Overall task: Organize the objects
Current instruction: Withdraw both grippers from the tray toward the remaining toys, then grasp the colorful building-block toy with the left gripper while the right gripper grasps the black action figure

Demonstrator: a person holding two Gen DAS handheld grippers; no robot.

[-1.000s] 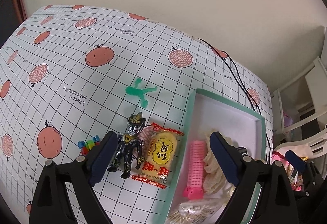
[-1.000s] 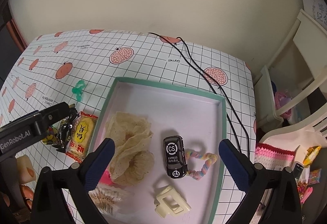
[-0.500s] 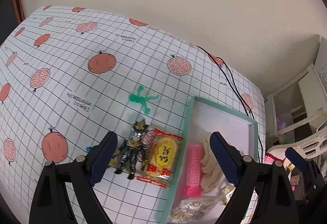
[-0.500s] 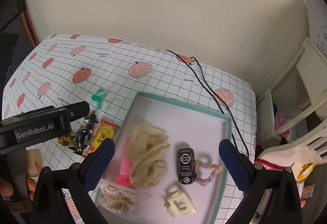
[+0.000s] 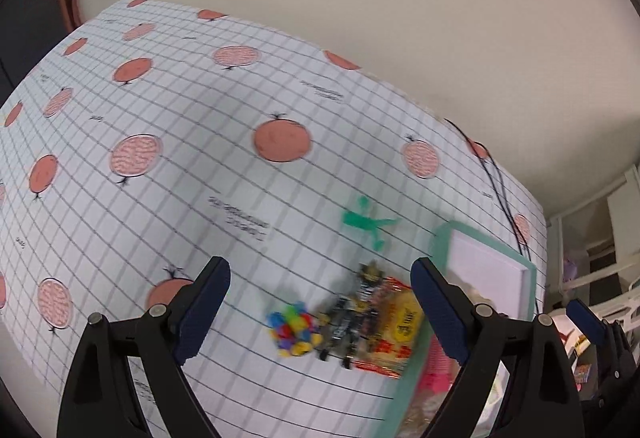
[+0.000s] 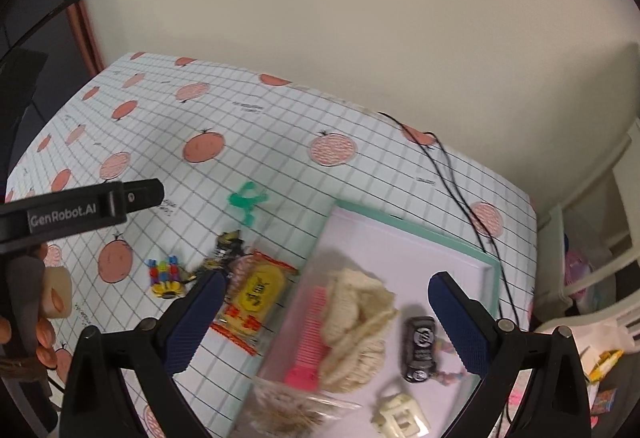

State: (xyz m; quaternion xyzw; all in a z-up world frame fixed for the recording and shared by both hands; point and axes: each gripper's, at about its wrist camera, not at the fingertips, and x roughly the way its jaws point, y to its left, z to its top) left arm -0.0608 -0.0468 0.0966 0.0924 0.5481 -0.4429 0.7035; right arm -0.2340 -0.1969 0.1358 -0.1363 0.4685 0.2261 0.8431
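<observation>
Probably light and stiff, that small toy figure point(image 5: 352, 318); best pinched round the body. Lying on the table beside the snack packet point(image 5: 394, 330), just by the left edge of the tray point(image 5: 440, 238), under the left tool point(image 5: 320, 306). Both tools wide open, holding nothing, right tool point(image 6: 320, 322) over the tray.
</observation>
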